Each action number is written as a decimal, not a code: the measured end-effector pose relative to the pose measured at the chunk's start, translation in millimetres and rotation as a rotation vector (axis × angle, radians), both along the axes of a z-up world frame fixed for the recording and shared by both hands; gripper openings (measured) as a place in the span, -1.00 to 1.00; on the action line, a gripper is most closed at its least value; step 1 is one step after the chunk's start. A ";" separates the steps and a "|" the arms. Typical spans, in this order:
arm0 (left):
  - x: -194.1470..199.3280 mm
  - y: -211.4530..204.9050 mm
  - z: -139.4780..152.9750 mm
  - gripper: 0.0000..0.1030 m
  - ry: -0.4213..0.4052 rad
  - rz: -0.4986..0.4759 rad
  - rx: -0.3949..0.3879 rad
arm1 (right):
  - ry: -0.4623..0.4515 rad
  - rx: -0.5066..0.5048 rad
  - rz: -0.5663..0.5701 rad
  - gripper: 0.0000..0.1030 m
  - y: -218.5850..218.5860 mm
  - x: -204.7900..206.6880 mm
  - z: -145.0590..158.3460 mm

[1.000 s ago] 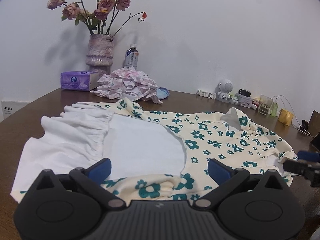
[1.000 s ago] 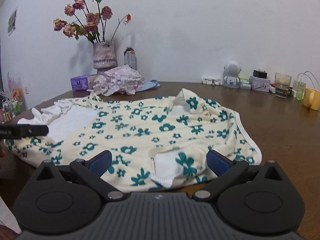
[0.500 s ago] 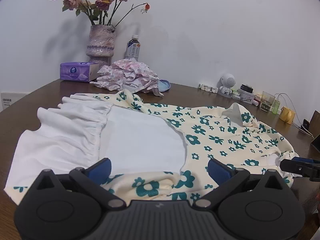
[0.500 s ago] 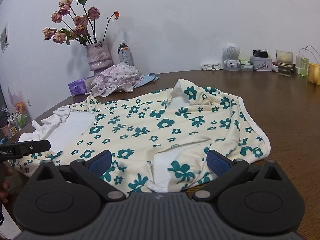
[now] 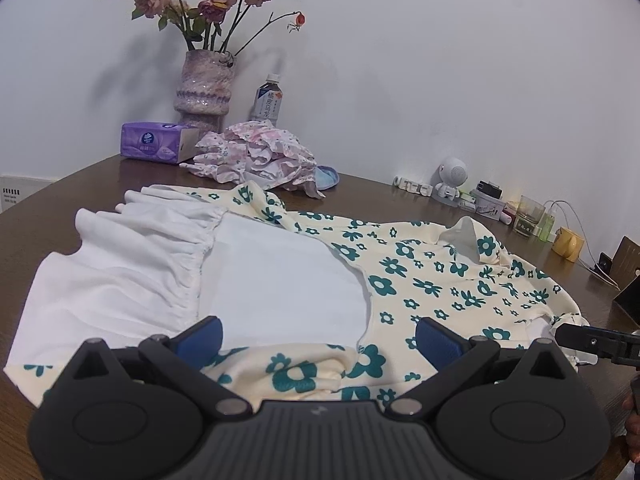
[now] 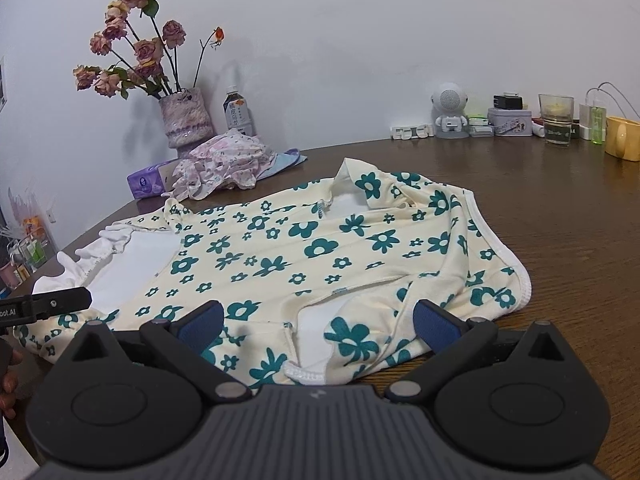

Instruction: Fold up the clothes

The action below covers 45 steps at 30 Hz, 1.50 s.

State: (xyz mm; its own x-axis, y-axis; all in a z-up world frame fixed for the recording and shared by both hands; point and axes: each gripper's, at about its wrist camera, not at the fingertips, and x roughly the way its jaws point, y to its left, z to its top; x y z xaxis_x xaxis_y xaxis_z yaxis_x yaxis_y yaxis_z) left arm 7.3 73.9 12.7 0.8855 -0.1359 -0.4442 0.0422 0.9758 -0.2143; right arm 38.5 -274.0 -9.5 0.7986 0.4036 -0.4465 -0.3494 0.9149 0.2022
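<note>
The floral dress (image 5: 432, 280) lay spread flat across the brown tabletop (image 6: 560, 216), cream with teal flowers, its white ruffled lining (image 5: 132, 264) turned out toward nine o'clock in the left wrist view. The left hand-held gripper (image 5: 318, 334) sat low over the near hem with its blue pads spread wide, closed on nothing. The right hand-held gripper (image 6: 316, 322) was likewise spread, poised over the small white-edged sleeve (image 6: 320, 344) at the near edge, gripping nothing.

The fabric looked light, thin and limp, so it would probably sag and drag rather than hold a shape, and a single-layer pinch might slip. The stitched hem and the bound sleeve edge seemed the firmest places to take hold, one gripper at each near corner. A crumpled pink garment (image 5: 256, 156) lay at twelve o'clock, well apart, beside a vase (image 5: 206, 88) and a tissue pack (image 5: 156, 146).
</note>
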 end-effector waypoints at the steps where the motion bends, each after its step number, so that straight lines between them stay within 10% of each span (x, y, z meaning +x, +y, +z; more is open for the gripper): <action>1: -0.1 0.2 0.1 1.00 -0.002 0.000 -0.001 | -0.002 0.000 -0.002 0.99 -0.1 -0.3 0.0; 45: -9.8 0.1 2.2 1.00 -0.064 0.033 -0.002 | -0.024 0.052 -0.010 0.99 -4.7 -4.1 -0.1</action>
